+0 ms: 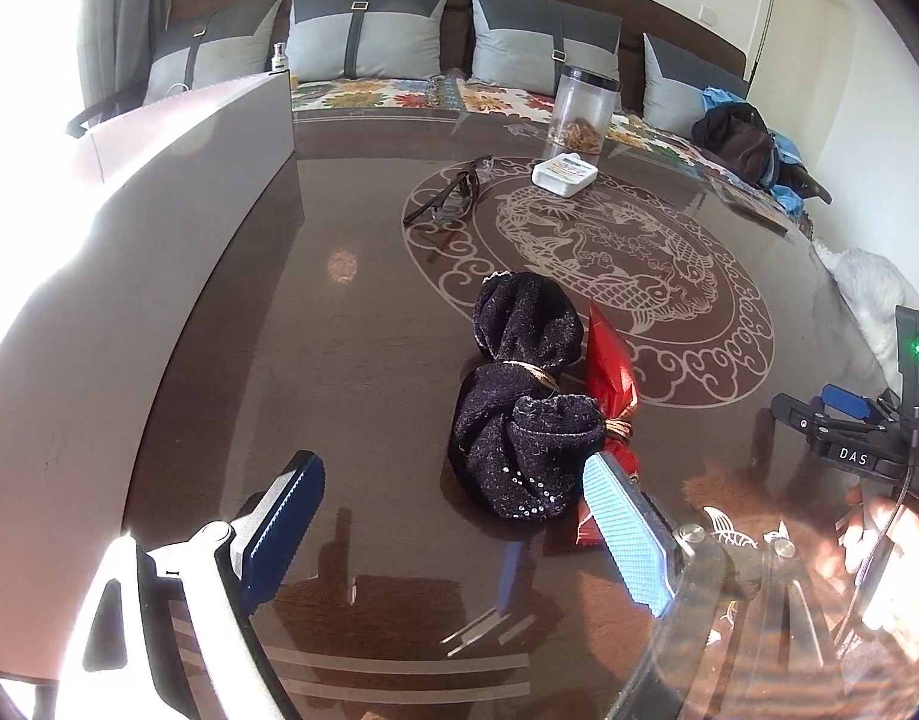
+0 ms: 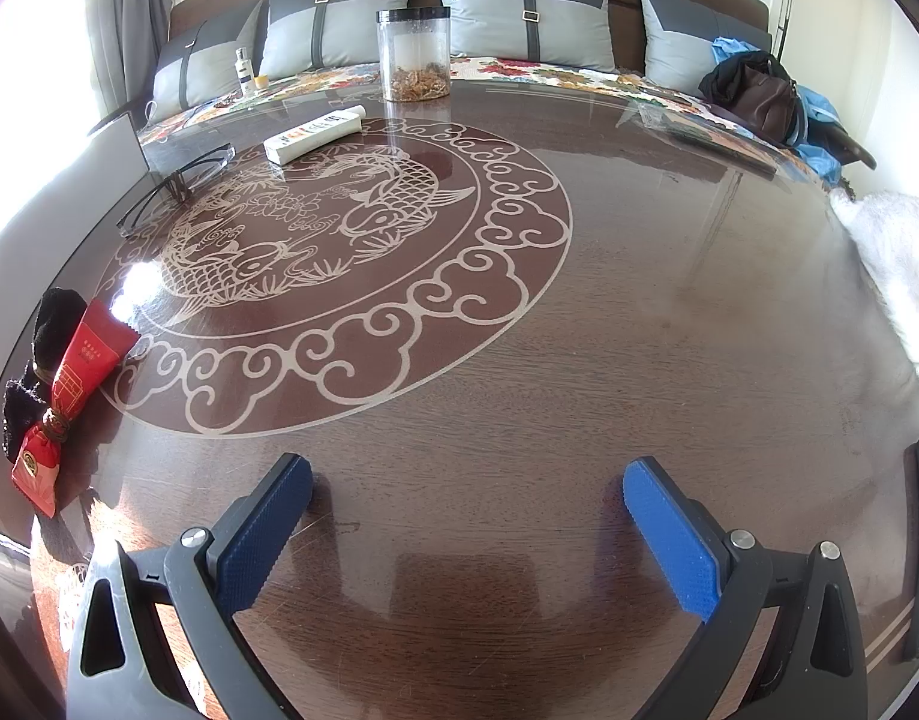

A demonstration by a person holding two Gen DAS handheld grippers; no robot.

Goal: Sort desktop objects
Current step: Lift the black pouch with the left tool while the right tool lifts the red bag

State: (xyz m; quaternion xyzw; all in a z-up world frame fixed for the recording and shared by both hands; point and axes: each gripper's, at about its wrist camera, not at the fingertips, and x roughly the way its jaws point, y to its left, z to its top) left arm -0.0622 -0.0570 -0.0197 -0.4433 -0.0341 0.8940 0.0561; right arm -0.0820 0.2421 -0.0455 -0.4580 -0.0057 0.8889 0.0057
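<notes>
left gripper [image 1: 453,522] fingers spread wide around the black sequinned fabric pouch [image 1: 522,396], likely lining up a grab; right gripper [image 2: 468,528] wide open, empty, over bare worktop [image 2: 639,330]

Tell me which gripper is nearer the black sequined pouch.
Left. The left gripper is open right in front of the black sequined pouch. The right gripper is open over bare table, the pouch far to its left.

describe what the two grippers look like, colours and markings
The left gripper has silvery metal linkages with round pivot bolts and ridged blue pads on its fingers; sunlight washes one pad pale. The right gripper has dark grey plastic arms with triangular cut-outs, silver pivot bolts and textured blue pads. Seen from the left camera, its body is black, marked "DAS", with a green light and a cable.
</notes>
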